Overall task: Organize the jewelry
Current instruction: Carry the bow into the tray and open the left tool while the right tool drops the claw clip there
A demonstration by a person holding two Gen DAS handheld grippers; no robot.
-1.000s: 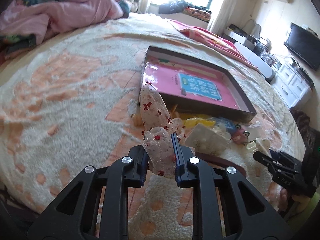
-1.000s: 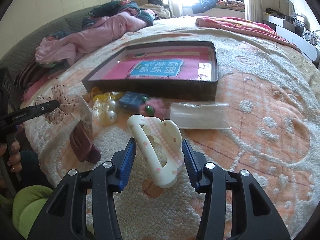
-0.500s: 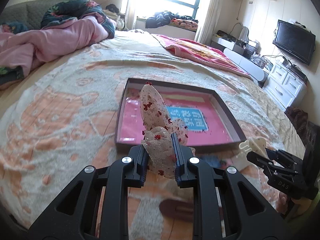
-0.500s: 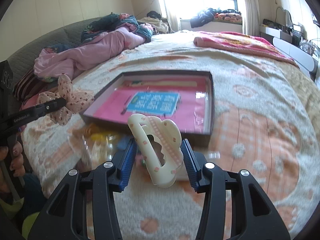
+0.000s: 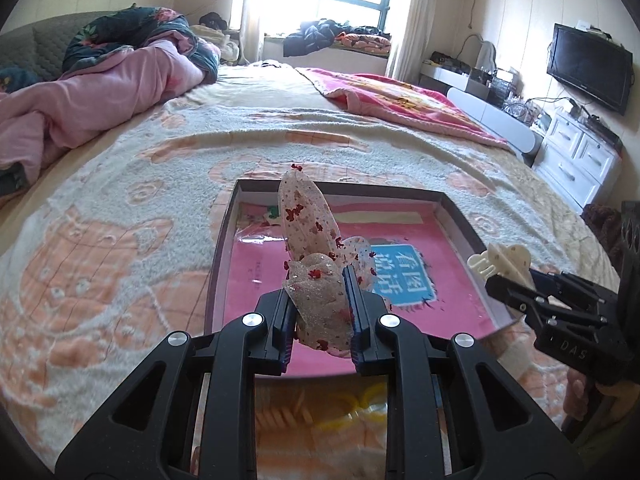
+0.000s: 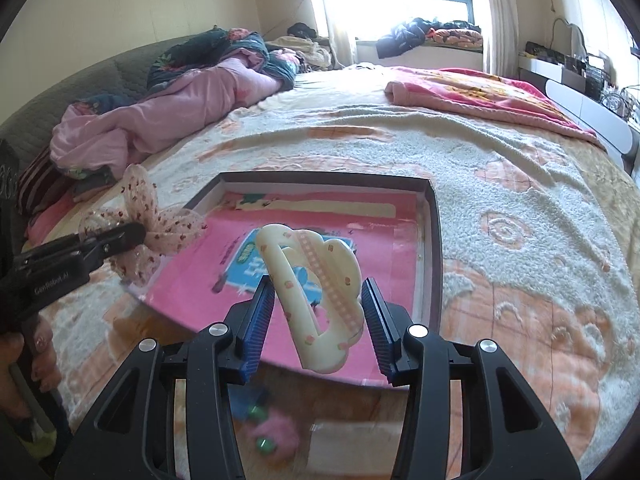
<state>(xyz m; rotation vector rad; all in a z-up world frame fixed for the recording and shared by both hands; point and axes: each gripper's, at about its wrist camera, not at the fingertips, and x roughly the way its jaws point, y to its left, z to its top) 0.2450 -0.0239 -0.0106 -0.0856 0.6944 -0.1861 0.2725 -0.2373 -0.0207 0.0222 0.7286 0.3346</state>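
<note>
My left gripper [image 5: 320, 300] is shut on a sheer bow with red specks [image 5: 308, 232] and holds it above the near half of a shallow dark tray [image 5: 224, 240] with a pink printed bottom. My right gripper [image 6: 318, 300] is shut on a cream cloud-shaped hair claw [image 6: 316, 280], also over the tray [image 6: 434, 240]. In the left wrist view the right gripper [image 5: 504, 284] hangs by the tray's right rim with the claw [image 5: 504, 258]. The right wrist view shows the left gripper [image 6: 132, 234] and bow [image 6: 160, 232] at the tray's left corner.
The tray lies on a fleecy cream and orange bedspread [image 5: 120, 240]. Loose pieces sit just before its near edge: yellow hair ties [image 5: 340, 404], a pink pompom [image 6: 276, 436], a clear bag [image 6: 352, 440]. A pink quilt [image 5: 100, 92] is heaped far left, a pink blanket [image 5: 400, 96] far right.
Both grippers have moved forward and a little up from the pile of loose accessories to above the tray, each still holding its piece. The pile has dropped to the bottom edge of both views.
</note>
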